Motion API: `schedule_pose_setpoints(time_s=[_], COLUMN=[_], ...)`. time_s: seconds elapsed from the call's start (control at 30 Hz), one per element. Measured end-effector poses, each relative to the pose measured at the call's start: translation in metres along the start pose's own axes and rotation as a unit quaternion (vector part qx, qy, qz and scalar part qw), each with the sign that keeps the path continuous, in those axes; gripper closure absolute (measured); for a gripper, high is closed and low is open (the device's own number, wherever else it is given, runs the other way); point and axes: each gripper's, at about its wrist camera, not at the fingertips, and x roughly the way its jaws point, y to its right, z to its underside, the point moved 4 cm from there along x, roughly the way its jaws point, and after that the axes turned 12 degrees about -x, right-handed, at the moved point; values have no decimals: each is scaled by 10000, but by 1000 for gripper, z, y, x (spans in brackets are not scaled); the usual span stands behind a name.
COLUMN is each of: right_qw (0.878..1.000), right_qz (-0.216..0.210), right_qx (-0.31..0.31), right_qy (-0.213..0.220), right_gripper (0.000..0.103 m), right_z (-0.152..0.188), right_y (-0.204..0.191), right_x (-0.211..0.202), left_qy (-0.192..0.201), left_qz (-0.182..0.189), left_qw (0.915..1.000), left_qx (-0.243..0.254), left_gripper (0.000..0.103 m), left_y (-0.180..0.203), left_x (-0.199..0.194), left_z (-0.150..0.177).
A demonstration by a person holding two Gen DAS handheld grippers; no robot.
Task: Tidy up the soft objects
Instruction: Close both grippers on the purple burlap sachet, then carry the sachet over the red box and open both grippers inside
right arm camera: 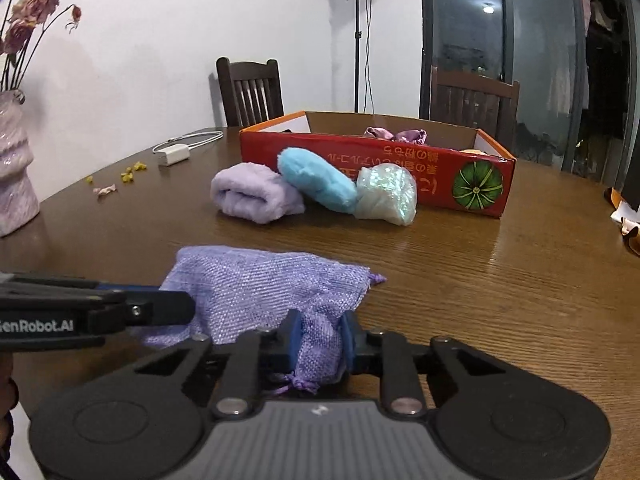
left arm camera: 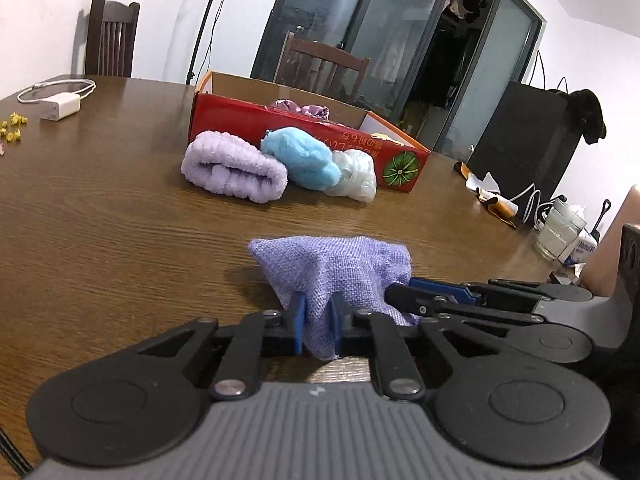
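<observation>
The 2 grippers, left gripper [left arm camera: 319,322] and right gripper [right arm camera: 320,340], each pinch the purple mesh pouch [right arm camera: 256,292] between nearly closed jaws, seemingly barely off the table [right arm camera: 480,280].

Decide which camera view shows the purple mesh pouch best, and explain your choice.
The right wrist view: the pouch lies spread across the table, its tied neck held in the right gripper. In the left wrist view the pouch looks bunched, one corner in the left gripper, the neck out of sight.

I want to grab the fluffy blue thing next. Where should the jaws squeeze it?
Squeeze the blue puff across its thin rim, coming from above. It leans tilted on the red box, wedged between the lilac towel roll and shiny bag, so its sides are blocked.
</observation>
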Motion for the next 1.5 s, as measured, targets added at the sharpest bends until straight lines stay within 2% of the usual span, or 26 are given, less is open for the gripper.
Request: schedule_pose_setpoints(time_s=[0.13,0.23,0.33,0.43,0.57,0.7,0.8,0.83,0.9,0.97,1.03,1.1,1.2,1.27,1.3,1.33,1.47,1.5], right_qw=[9999,9994,9981,9959,9943,9965,9980,9986,9986,9982,9979,9973,9958,9954,9956,9960,9981,9986], right_qz=[-50,-96,-65,-61,-13,-289,-406,-427,-487,-544,-575,-627,-754,-785,-782,-761,-541,-450], right_qx=[104,232,184,40,-115,204,278,229,179,146,102,104,223,294,305,302,285,271], right_qy=[51,242,589,902,1056,763,405,229,-38,-221,-282,-376,-479,-454,-404,-358,-78,14], right_gripper=[93,93,93,93,93,93,93,93,93,90,85,79,78,72,65,61,60,59], right_z=[3,-3,-29,-71,-136,-182,-200,-202,-198,-191,-184,-181,-177,-179,-182,-184,-198,-202], right_y=[-2,1,11,32,68,100,111,110,105,100,91,87,89,92,94,95,110,114], right_x=[-8,-20,-33,-30,11,81,135,154,183,203,211,219,220,216,211,204,162,145], left_qy=[72,274,608,688,637,535,298,179,-29,-16,14,81,170,199,256,324,604,676], left_qz=[38,233,520,752,742,263,-235,-487,-725,-796,-660,-633,-697,-663,-674,-676,-636,-623], left_qw=[9999,9990,9958,9931,9941,9969,9969,9958,9942,9939,9959,9964,9957,9961,9959,9955,9941,9936], left_qx=[133,258,456,582,467,504,691,753,797,759,613,560,580,545,555,584,641,658], left_gripper=[95,95,95,95,95,95,95,95,94,85,68,67,64,62,61,59,53,48], left_y=[5,15,26,34,31,19,4,-4,-18,-30,-39,-44,-38,-35,-33,-30,-15,-12], left_x=[-8,-17,-21,-5,43,103,146,159,177,181,183,179,173,165,159,152,112,102], left_z=[-3,-17,-55,-108,-182,-227,-237,-236,-232,-226,-227,-230,-234,-238,-240,-243,-253,-254])
